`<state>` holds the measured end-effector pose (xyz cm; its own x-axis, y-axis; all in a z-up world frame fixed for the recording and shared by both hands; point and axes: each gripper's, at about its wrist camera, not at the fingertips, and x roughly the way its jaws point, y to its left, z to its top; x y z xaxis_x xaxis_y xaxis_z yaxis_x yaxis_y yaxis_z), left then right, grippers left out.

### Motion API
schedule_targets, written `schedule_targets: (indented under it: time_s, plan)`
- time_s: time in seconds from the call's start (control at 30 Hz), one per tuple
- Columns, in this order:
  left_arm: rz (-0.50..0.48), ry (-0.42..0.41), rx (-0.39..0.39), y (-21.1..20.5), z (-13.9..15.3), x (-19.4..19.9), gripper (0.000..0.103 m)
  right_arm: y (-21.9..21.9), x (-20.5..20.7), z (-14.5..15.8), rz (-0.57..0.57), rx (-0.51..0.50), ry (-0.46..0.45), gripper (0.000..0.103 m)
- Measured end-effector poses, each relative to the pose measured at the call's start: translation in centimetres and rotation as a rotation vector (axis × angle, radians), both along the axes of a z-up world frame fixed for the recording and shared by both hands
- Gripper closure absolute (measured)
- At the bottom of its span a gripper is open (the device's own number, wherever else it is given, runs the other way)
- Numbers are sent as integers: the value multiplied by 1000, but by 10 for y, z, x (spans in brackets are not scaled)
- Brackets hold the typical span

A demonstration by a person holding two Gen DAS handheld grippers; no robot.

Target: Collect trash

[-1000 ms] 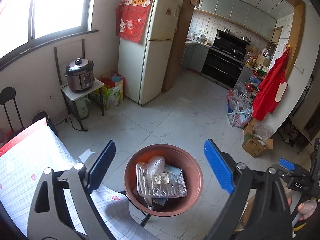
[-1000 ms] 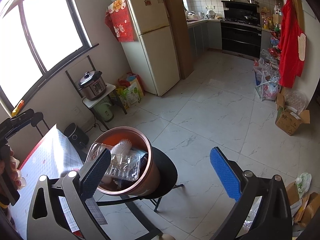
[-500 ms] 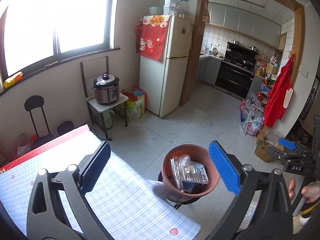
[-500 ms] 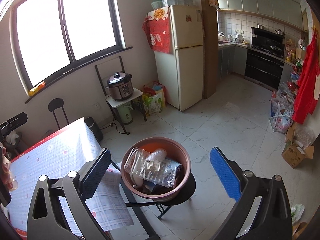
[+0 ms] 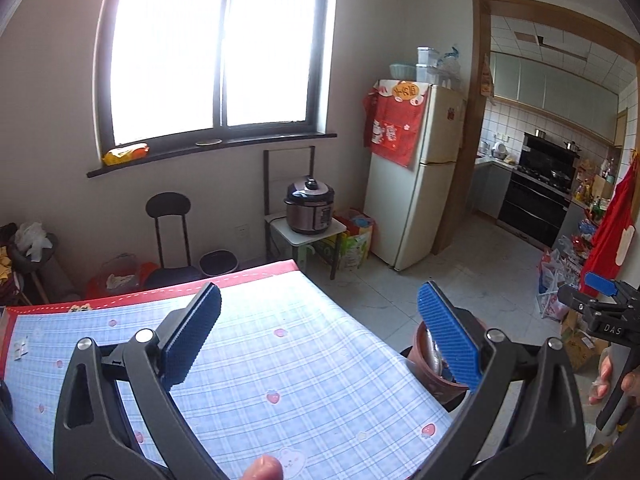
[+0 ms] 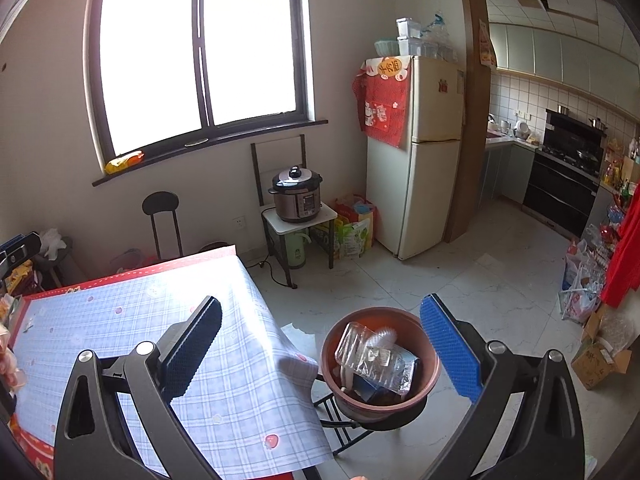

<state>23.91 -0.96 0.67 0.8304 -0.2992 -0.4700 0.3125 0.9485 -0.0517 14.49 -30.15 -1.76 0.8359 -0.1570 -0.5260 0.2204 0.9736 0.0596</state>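
Both grippers are spread wide and hold nothing. In the left wrist view the left gripper (image 5: 318,336) hangs over the surface (image 5: 256,360), which is covered by a blue checked cloth with small strawberry prints and a red border along its far edge. At the lower right of that frame, just past the cloth's edge, the brown tub (image 5: 430,376) peeks out from behind the right-hand blue pad, so only part of its rim and a glint of plastic inside can be seen. At the far right edge the other tool shows, a black frame marked "DAS" in white letters, with fingers wrapped on its handle.

In the right wrist view the right gripper (image 6: 320,342) frames the scene more fully. The tub (image 6: 430,364) sits on a black folding stool at lower centre, just beside the overhanging corner of the cloth (image 6: 160,320). The trash lies inside it: a crumpled clear plastic tray (image 6: 374,358) with a small white label too tiny to read, on top of something blue and other scraps.

Beyond, at the right of centre, stands a cream fridge (image 6: 424,160) with a red cloth hung over its top corner and an orange tag bearing Chinese characters I cannot make out. A pressure cooker (image 6: 297,194) rests on a small white stand against the wall below the window (image 6: 200,52). A cardboard box (image 6: 600,356) sits on the floor at the lower right.
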Motion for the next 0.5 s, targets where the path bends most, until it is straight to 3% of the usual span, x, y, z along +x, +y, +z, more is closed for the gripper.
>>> schedule_targets:
  time_s: [0.2,0.5]
  plan:
    - [65,3,-20,47,1,-13,6,35,5,6,35,-20,1,5]
    - [122,2,-10,75,1,-17,6,65,13,11,44,-39,6,5]
